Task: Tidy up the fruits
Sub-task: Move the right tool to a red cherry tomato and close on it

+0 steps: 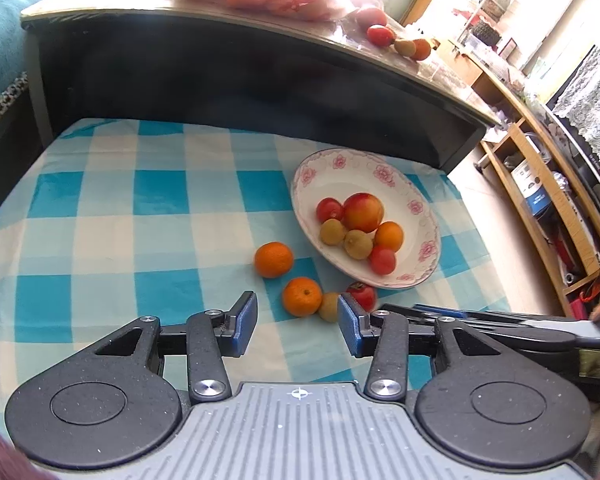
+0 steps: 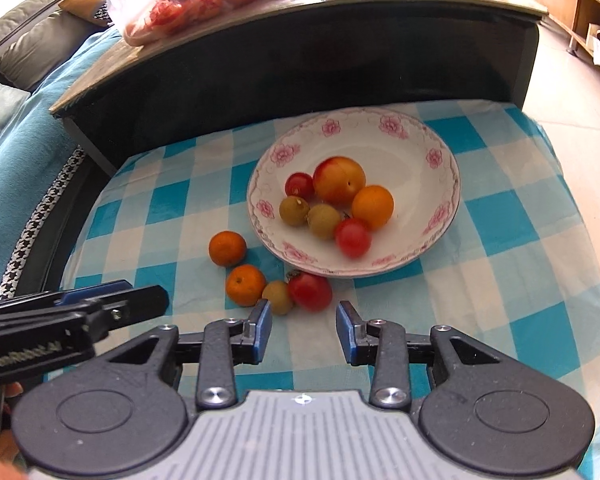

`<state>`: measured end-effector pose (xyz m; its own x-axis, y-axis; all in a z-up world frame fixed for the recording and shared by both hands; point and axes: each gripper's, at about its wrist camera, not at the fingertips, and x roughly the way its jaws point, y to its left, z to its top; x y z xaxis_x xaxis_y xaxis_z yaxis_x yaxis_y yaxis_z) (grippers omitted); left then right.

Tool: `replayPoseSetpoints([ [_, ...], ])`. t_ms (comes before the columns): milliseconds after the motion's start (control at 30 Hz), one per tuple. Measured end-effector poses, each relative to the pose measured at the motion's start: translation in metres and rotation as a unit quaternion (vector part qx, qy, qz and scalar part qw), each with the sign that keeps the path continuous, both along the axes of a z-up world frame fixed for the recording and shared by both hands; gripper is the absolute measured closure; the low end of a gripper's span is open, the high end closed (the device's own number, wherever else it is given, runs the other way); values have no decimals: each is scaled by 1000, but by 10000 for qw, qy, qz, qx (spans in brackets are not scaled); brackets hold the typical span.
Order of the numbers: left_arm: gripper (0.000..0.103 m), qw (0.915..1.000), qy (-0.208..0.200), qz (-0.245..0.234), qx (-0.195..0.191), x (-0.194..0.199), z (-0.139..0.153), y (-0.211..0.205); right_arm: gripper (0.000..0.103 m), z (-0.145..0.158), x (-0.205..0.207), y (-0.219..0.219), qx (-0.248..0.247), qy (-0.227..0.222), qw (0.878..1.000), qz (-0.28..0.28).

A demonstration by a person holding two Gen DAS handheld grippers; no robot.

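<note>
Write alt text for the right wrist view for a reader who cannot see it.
A flowered plate holding six fruits sits on a blue checked cloth, with four loose fruits beside its near rim: two oranges, a small green fruit and a red one. The open, empty right gripper is just short of them, and the left gripper enters at lower left.

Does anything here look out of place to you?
Yes: four fruits lie on the checked cloth beside the plate, not on it: two mandarins, a small greenish fruit and a tomato. Nothing looks spilled or broken.
</note>
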<state>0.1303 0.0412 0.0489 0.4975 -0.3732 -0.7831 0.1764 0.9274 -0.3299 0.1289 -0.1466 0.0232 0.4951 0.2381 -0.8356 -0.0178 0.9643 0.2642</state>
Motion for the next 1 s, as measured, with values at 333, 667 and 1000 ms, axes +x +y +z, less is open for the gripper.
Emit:
replayPoseSetpoints([
  [333, 48, 9999, 147, -2, -6, 3, -8, -1, 65, -18, 20, 3, 289, -7, 9992, -289],
  [667, 46, 9998, 220, 5, -37, 7, -13, -1, 62, -37, 33, 3, 232, 62, 9986, -469],
  [1000, 46, 9988, 478, 44, -61, 14, -29, -4, 70, -31, 24, -1, 326, 216, 9990, -229],
])
